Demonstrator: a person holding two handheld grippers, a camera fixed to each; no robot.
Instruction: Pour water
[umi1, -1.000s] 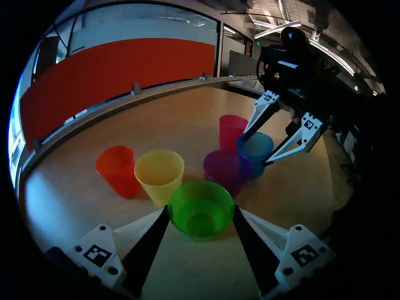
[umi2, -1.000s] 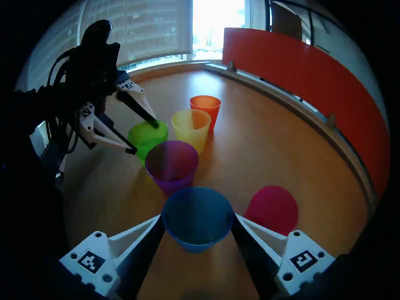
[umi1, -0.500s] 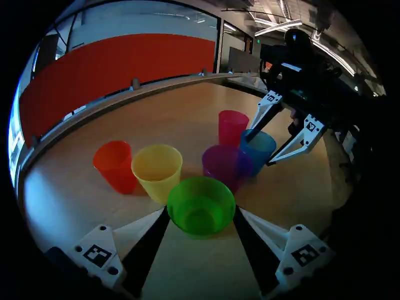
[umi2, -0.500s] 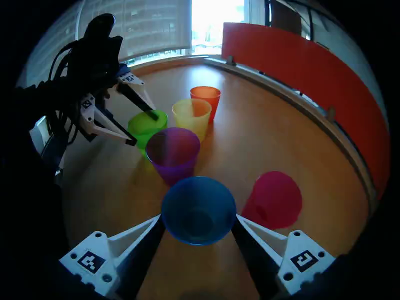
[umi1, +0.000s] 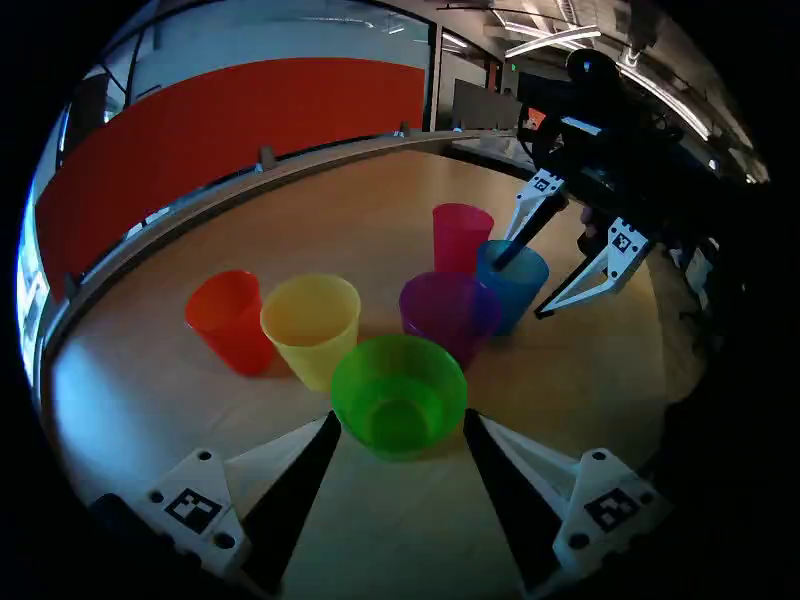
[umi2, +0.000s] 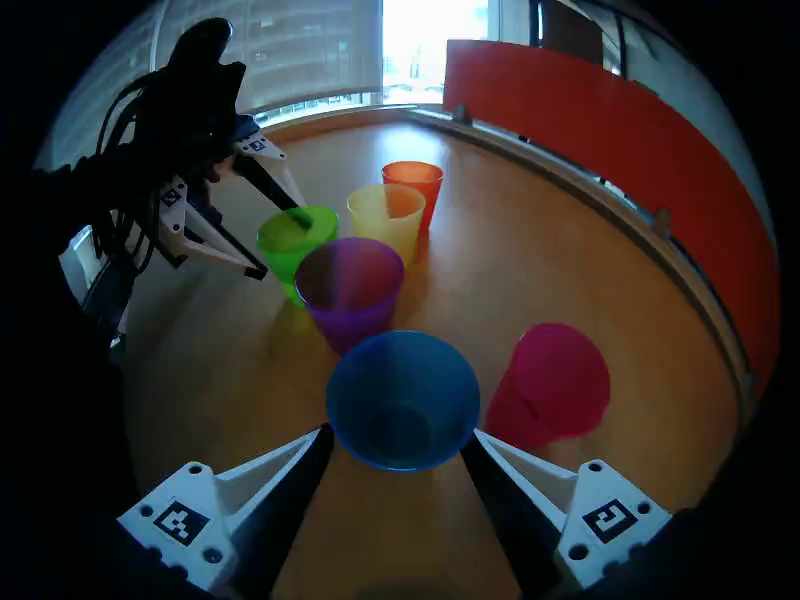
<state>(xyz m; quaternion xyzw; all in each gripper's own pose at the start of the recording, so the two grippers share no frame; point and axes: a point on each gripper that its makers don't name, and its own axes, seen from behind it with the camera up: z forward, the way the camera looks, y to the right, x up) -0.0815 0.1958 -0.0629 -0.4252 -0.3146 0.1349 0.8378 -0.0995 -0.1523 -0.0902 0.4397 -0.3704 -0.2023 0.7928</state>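
Note:
A green cup (umi1: 398, 395) stands on the wooden table (umi1: 380, 210) between the fingers of my left gripper (umi1: 400, 415), which is open with a finger close along each wall. In the right gripper view, a blue cup (umi2: 402, 400) stands the same way inside my open right gripper (umi2: 398, 432). Farther off, the right gripper (umi1: 518, 290) straddles the blue cup (umi1: 512, 280), and the left gripper (umi2: 281, 244) straddles the green cup (umi2: 290, 235). I cannot make out water in either cup.
A purple cup (umi1: 450, 310) stands between the green and blue ones. Yellow (umi1: 310, 325) and orange (umi1: 228, 315) cups stand to the left, and a pink cup (umi1: 460, 235) is behind the blue. A red partition (umi1: 220, 120) runs along the table's far edge.
Both grippers have slid farther around their cups, which now look higher and slightly larger between the fingers. All the cups have stayed in place on the table.

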